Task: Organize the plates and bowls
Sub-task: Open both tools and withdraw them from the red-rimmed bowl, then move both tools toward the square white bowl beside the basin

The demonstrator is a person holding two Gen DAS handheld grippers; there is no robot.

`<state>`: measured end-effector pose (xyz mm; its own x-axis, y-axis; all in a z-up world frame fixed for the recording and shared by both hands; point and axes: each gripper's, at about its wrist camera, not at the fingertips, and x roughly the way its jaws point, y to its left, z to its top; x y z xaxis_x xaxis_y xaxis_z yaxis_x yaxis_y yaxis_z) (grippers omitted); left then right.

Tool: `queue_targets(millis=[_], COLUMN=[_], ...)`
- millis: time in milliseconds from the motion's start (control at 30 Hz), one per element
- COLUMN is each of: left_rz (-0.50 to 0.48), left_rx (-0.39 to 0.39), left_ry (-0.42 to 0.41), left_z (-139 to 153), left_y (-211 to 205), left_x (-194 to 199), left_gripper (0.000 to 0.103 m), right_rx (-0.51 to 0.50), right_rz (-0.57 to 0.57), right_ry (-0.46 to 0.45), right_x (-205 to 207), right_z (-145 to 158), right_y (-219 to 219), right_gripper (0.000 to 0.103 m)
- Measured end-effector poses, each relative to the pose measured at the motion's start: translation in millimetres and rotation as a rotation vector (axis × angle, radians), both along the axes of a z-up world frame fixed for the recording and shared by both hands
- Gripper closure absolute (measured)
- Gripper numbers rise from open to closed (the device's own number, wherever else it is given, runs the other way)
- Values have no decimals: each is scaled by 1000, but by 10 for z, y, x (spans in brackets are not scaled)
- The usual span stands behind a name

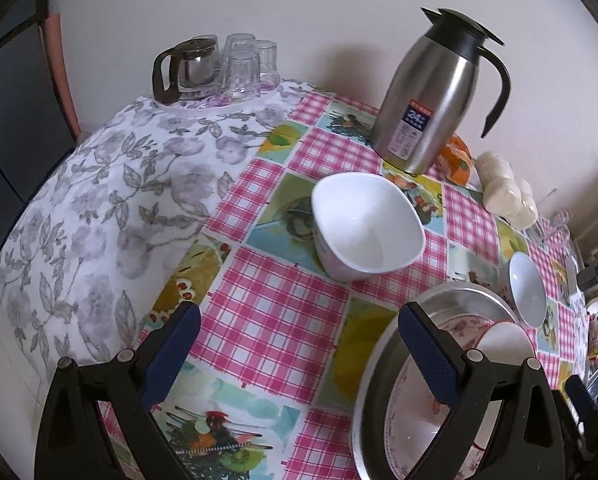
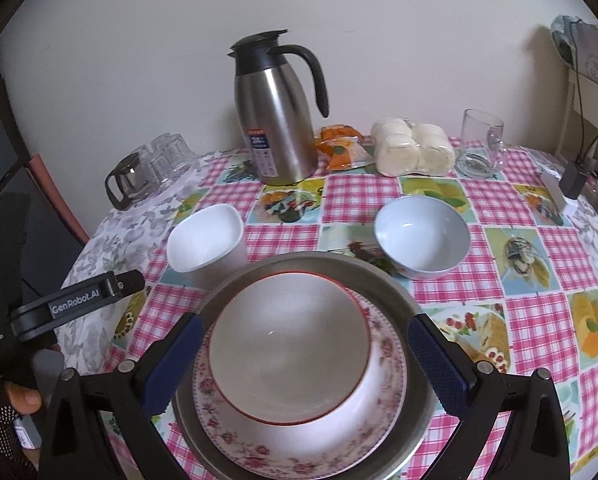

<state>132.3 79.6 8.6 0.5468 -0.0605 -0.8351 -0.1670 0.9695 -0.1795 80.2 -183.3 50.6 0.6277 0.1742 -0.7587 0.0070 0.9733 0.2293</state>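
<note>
I'm holding both grippers, left (image 1: 299, 344) and right (image 2: 305, 354), open; the square bowl (image 1: 365, 226), probably glossy, left of the metal tray (image 2: 395, 284), risks slipping.

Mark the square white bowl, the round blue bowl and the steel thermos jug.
square white bowl (image 1: 369, 226): left wrist view, inner wall.
round blue bowl (image 2: 422, 236): right wrist view, inside bottom.
steel thermos jug (image 2: 277, 120): right wrist view, steel body.

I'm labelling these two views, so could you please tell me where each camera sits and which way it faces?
Left wrist: on the left gripper, facing the square white bowl; its own open fingers show.
Right wrist: on the right gripper, above the red-rimmed bowl on the floral plate; own fingers, left gripper and a hand show.
Shared: steel thermos, both white bowls.
</note>
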Motion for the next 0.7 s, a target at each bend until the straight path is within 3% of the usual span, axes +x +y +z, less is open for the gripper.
queue_targets(millis=[333, 700], left_rz=[68, 79], left_rx=[-7, -9], left_ry=[4, -44], left_z=[-87, -70], left_y=[265, 378], left_x=[125, 307], left_gripper=[4, 4], right_rx=[-5, -33], right_rz=[45, 51], right_ry=[29, 48], right_x=[116, 411], right_z=[-21, 202], right_y=[227, 413], right_gripper=[0, 0])
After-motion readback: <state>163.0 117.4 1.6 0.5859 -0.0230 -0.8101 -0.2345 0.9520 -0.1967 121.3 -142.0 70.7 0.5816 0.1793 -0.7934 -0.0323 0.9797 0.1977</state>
